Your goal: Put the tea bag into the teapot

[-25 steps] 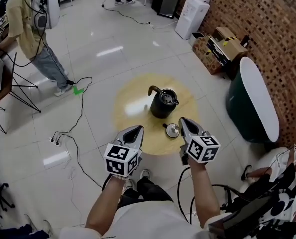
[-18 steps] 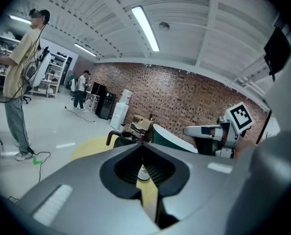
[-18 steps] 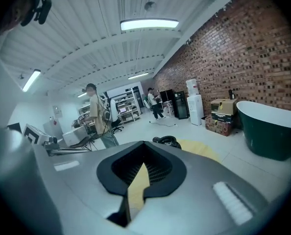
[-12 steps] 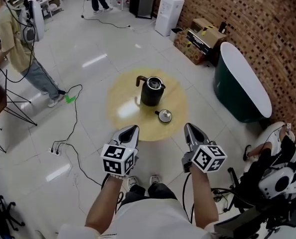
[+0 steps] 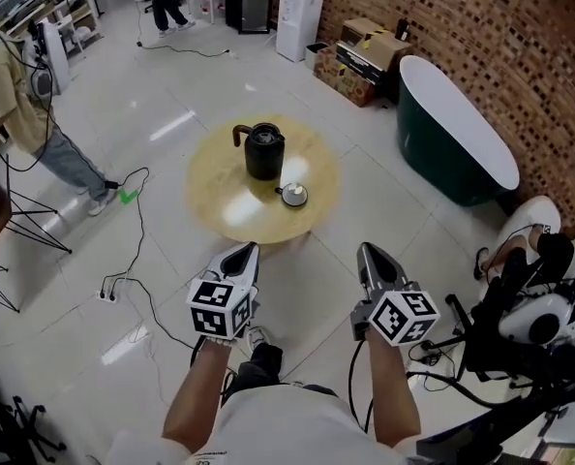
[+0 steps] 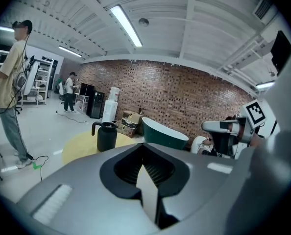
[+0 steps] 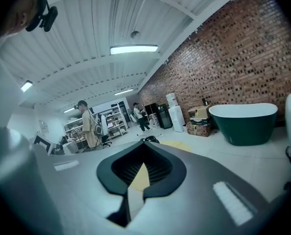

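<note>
- Teapot (image 5: 264, 151): black, cylinder shape, matte, curved handle at its 9 o'clock. Stands upright on the table (image 5: 220, 187), toward the far edge at 12 o'clock.
- The inside of the teapot is dark; cannot tell what is in it.
- Tea bag: cannot be made out in any view.
- Lid (image 5: 292, 195): round, shiny metal, small knob on top. It lies flat on the table at 4 o'clock of the teapot, close by but not touching.
- The table is round with a yellow wood-look top and a glossy glare patch near the middle.
- Left gripper (image 5: 249, 249): grey plastic jaws pressed together, ribbed pads meeting, nothing between them (image 6: 144, 168). It hangs over the floor at 6 o'clock of the table, well apart from the teapot.
- Right gripper (image 5: 367, 250): jaws closed too, nothing held (image 7: 141, 174). It is level with the left gripper, off the table at 5 o'clock.
- Each gripper carries 1 white cube with black square markers.
- Bathtub (image 5: 452, 129): oval, dark green outside, white inside, at 2 o'clock of the table by the brick wall (image 5: 520, 37).
- Cardboard boxes (image 5: 365, 56) are stacked at 1 o'clock against the wall.
- Floor (image 5: 123, 192): glossy pale tiles with black cables (image 5: 137, 260) at 8 o'clock.
</note>
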### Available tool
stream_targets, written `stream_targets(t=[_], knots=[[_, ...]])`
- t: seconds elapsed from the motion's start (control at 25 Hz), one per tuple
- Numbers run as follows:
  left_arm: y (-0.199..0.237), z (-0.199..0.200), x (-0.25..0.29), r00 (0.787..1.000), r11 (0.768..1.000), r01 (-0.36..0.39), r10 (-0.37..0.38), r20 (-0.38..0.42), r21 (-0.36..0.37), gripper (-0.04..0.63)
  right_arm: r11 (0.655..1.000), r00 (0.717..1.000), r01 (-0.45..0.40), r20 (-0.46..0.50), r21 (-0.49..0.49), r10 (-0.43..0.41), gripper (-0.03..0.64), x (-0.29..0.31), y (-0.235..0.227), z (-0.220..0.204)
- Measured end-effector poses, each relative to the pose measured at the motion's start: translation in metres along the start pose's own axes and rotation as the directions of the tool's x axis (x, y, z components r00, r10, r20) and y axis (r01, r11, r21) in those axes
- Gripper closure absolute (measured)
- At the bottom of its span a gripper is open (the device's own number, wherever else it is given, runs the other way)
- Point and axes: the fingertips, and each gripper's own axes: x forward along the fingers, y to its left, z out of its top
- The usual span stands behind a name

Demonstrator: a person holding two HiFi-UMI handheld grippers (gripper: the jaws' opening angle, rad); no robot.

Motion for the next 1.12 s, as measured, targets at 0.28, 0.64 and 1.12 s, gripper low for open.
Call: stream_targets(t=[0.28, 0.64, 1.12], knots=[[-0.101, -0.045, -0.054, 1.0, 0.996, -0.022, 0.022, -0.007, 0.088, 0.583, 0.999, 0.996, -0.025, -0.082, -0.029, 0.023, 0.615, -0.109, -0.02, -0.061], [-0.137, -0.085, -0.159, 0.991, 0.99, -0.135, 0.134, 0.018, 0.048, 0.583, 0.975, 0.973, -0.206, -0.127, -0.085, 0.195, 0.615, -0.164, 0.05, -0.082], [-0.134, -0.081, -0.204, 0.987, 0.989, -0.146, 0.146, 0.073, -0.003, 0.583, 0.967, 0.971, -0.225, -0.106, -0.12, 0.213, 0.615, -0.188, 0.1, -0.085]])
